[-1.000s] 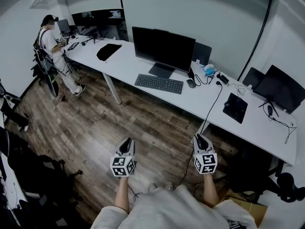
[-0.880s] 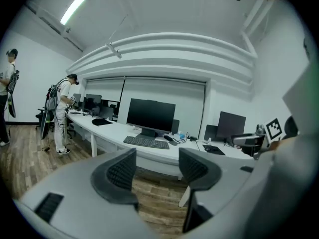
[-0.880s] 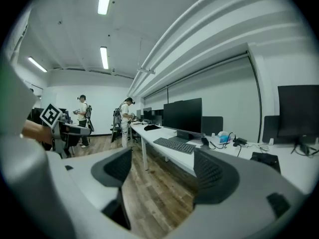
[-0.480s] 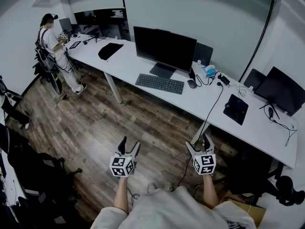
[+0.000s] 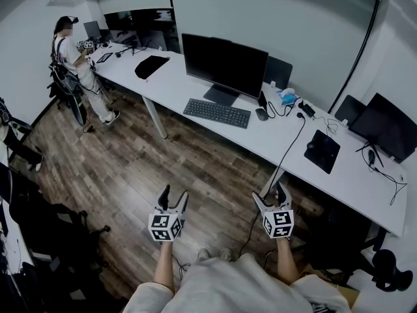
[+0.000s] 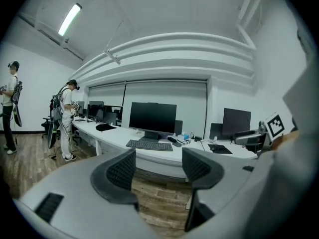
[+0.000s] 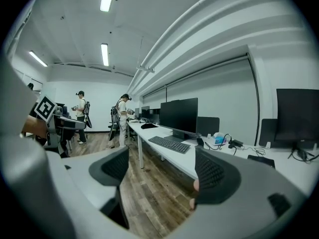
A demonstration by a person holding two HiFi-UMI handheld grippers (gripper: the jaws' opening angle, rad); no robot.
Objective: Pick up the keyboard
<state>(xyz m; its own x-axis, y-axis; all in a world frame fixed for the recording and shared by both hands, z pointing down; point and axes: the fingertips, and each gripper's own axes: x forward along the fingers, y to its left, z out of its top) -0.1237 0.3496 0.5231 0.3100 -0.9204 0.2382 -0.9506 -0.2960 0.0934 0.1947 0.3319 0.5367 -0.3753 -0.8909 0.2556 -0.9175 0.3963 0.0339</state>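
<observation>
A dark keyboard (image 5: 217,113) lies on the long white desk (image 5: 273,143) in front of a black monitor (image 5: 224,64); it also shows far off as the keyboard (image 6: 149,145) in the left gripper view and the keyboard (image 7: 169,144) in the right gripper view. My left gripper (image 5: 172,198) hangs over the wooden floor, well short of the desk, open with nothing between its jaws. My right gripper (image 5: 272,197) is beside it near the desk's front edge, also open and empty.
A mouse (image 5: 262,114), cables, a blue box (image 5: 285,97), a black pad (image 5: 322,150) and a second monitor (image 5: 384,121) sit on the desk's right part. A person (image 5: 75,67) stands at the desk's far left end. Office chairs (image 5: 39,227) stand at left.
Both grippers were shut a second ago and now stand open. The hands have hardly moved.
</observation>
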